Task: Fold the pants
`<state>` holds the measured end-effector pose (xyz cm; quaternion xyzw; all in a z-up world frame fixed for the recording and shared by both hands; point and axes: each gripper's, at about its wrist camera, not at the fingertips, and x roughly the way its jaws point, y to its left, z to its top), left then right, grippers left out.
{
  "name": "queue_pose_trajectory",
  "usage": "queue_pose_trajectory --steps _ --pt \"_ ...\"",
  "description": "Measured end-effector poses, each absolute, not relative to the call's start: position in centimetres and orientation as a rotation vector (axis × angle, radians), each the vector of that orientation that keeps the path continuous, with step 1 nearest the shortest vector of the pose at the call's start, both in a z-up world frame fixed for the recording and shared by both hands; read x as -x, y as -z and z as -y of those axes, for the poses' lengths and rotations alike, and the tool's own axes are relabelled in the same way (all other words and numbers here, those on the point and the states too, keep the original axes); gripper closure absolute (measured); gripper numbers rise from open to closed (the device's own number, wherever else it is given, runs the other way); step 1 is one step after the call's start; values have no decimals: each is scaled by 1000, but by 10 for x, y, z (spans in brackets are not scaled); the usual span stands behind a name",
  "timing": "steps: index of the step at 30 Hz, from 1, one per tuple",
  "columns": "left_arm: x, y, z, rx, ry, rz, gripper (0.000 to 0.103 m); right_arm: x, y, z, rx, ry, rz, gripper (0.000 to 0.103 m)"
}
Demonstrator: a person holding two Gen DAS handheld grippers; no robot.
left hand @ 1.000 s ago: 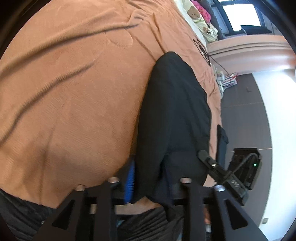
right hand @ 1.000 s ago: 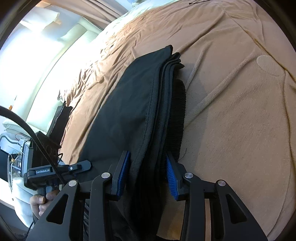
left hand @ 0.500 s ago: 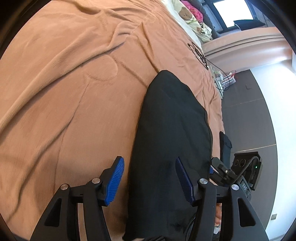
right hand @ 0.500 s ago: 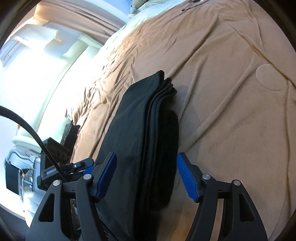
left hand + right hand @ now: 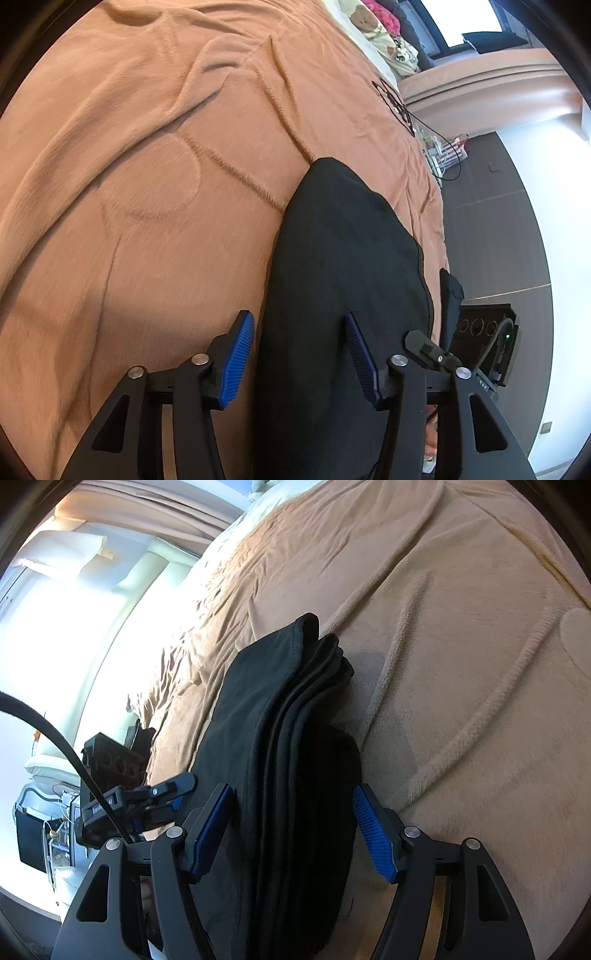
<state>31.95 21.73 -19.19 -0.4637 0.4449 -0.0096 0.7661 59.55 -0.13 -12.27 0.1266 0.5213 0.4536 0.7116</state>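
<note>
No longer clamped on the black pants point(image 5: 343, 280): left claw point(image 5: 301, 363) and right claw point(image 5: 295, 834) now spread wide, drawn back, the folded stack point(image 5: 291, 746) released flat on the bed point(image 5: 147, 184).

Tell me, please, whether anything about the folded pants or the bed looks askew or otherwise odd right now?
Only slightly: the folded black pants have stepped layer edges at the far end, not flush. The brown blanket under them is wrinkled. Both grippers, left and right, are open.

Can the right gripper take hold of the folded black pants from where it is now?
Probably yes: the right gripper is open with the folded pants lying between its fingers, and nothing blocks them on the blanket.
</note>
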Motion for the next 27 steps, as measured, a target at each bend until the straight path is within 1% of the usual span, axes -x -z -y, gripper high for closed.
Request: queue_pose_trajectory --steps 9,13,18,21,24,26,27 --pt "-340 201 -224 1020 48 -952 51 -605 124 -5 -262 -1021 -1160 37" --pt "-340 200 -225 1019 52 -951 51 -602 113 -3 -192 -978 -1145 37" --pt "-331 203 -227 1025 63 -941 56 -597 111 -3 -162 -969 -1142 35" --pt "-329 207 -229 1038 77 -923 58 -600 113 -14 -170 -981 -1143 35" --pt "-329 206 -229 1032 87 -920 61 -605 118 -19 -213 -1006 -1157 35" --pt "-328 204 -228 1028 93 -926 67 -608 119 -19 -224 -1012 -1160 36" --pt "-328 204 -228 1032 99 -930 74 -605 118 -20 -198 -1007 -1151 40"
